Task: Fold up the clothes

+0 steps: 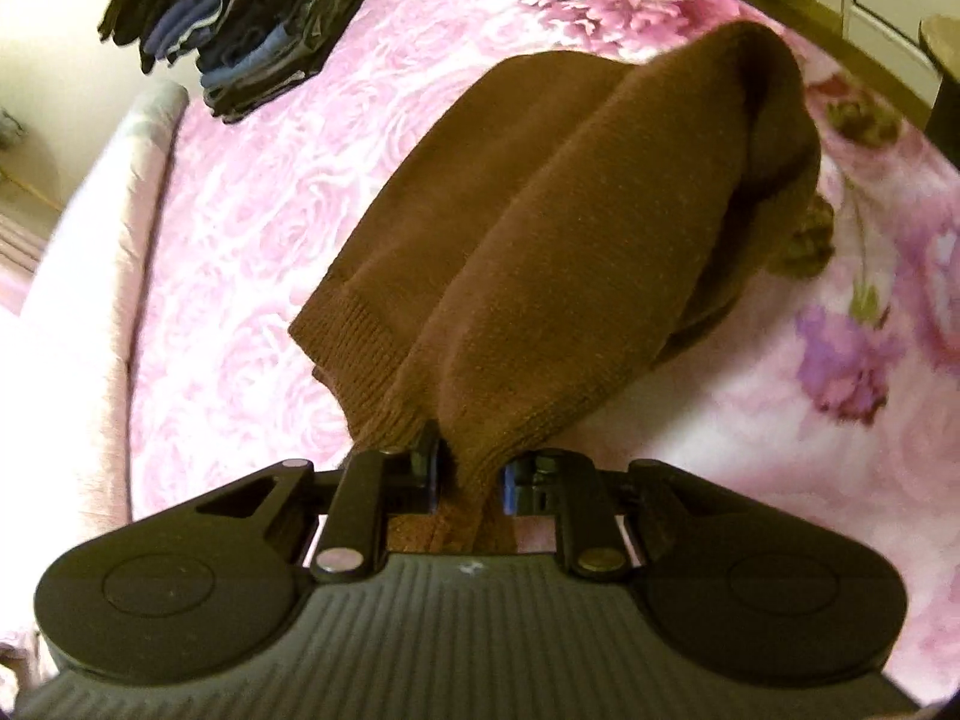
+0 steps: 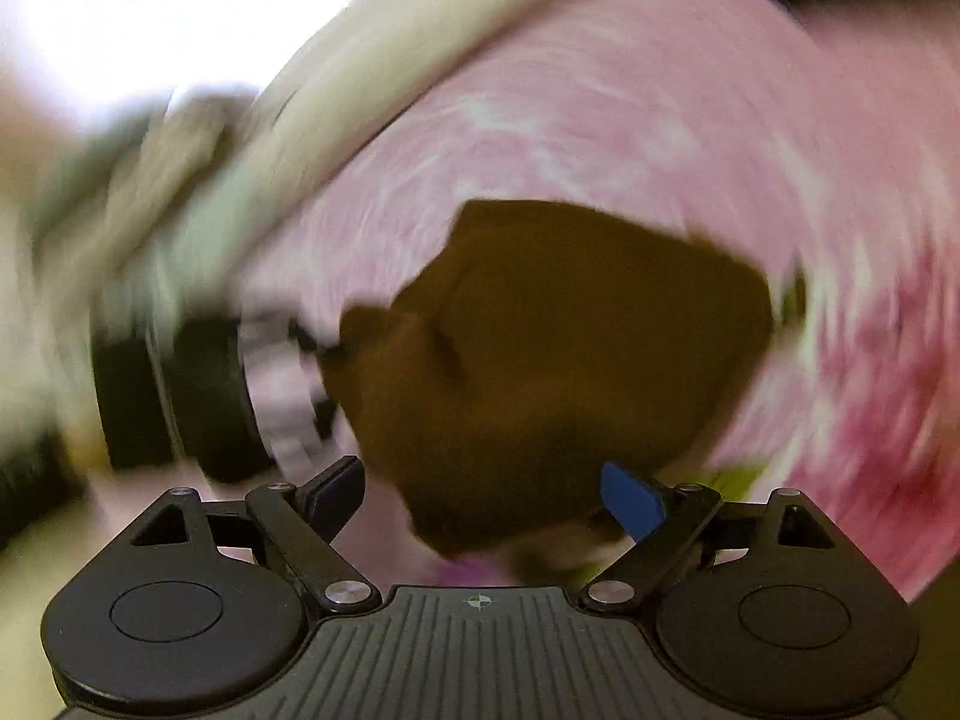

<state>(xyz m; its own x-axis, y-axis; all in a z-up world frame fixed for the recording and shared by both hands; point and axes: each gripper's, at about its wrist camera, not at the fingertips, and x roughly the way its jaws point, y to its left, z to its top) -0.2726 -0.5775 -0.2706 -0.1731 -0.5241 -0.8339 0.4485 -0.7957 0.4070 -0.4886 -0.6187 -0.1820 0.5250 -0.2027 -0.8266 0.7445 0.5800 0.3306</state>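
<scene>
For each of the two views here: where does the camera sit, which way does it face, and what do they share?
Left wrist: sits on the left claw, looking down along it at the brown sweater pinched in it, on the pink floral bedspread; folded clothes stack beyond.
Right wrist: sits on the right claw, open and empty, looking down, blurred, at the sweater.
Shared: sweater, bedspread; the left claw's body also shows in the right view.

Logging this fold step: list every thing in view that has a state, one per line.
Brown knitted sweater: partly folded, ribbed hem pinched and lifted.
Left gripper: shut on the sweater hem.
Right gripper: open, nothing between its pads.
Stack of dark clothes: folded, piled on the pink floral blanket.
</scene>
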